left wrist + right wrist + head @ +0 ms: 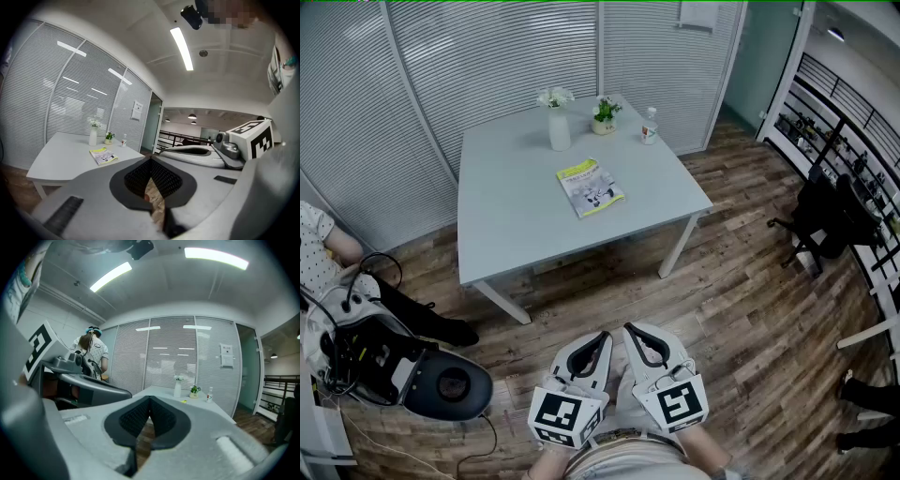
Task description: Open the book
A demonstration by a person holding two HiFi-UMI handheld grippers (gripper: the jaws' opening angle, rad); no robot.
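Note:
A closed book (590, 187) with a yellow-green and white cover lies flat near the middle of the pale grey table (506, 225). It shows small in the left gripper view as the book (104, 155). Both grippers are held side by side over the wooden floor, well short of the table. My left gripper (603, 336) is shut with nothing in it, its tips meeting (151, 159). My right gripper (628, 329) is also shut and empty (149, 398). Each carries a marker cube (565, 417).
At the table's far side stand a white vase with flowers (558, 125), a small potted plant (603, 116) and a small bottle (649, 126). A seated person (323, 248) and equipment (389, 361) are at left. Black office chairs (825, 220) stand at right.

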